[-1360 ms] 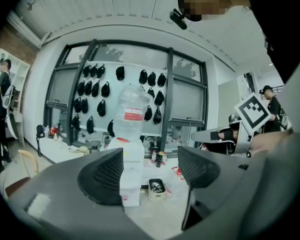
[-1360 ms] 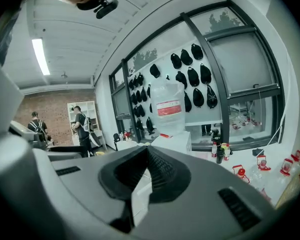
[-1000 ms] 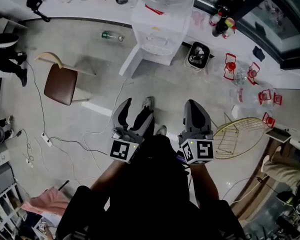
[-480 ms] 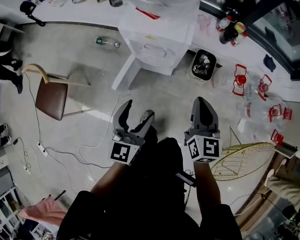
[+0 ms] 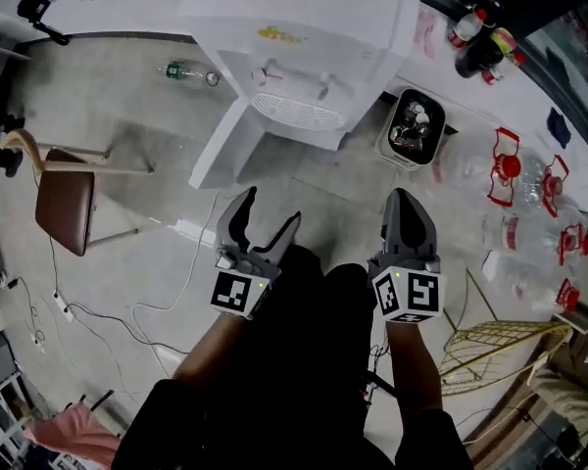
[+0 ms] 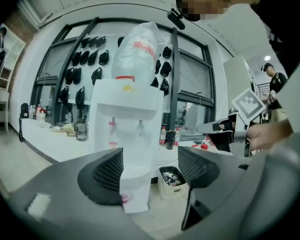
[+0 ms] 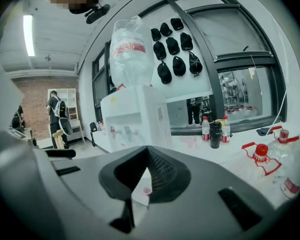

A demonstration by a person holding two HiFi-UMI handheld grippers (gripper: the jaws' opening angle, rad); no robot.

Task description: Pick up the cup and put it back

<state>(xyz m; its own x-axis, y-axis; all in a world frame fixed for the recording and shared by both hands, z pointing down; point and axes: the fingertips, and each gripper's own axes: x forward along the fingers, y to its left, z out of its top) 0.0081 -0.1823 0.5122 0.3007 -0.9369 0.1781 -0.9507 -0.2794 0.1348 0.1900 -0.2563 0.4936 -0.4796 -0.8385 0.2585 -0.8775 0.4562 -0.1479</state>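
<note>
A: Entry. Tool states?

B: Left tool: the 2 jaws stand wide apart, with nothing between the pads. Its own view looks through the gap at the white water dispenser. Right tool: jaw tips together, gripping nothing. Both sit side by side in the lower middle of the head view, over the floor, pointing up-frame toward the dispenser.

A: Cup location?

B: Small pink-red cup, low against the dispenser's front and below its 2 taps. It sits at the lower centre of the left gripper view, right at the inner edge of the jaw on that view's left. The right gripper view also shows it, through the slit under the closed tips. What it rests on: cannot tell. It is well apart from both tools. Not made out in the head view.

A: Surroundings?

B: Open bin holding rubbish, just right of the dispenser. Clear jugs with red handles at the right of the head view. Brown chair at the left, green bottle lying on the floor at the upper left. White bench under the windows carries 3 small bottles: 2 red-labelled, 1 dark.
</note>
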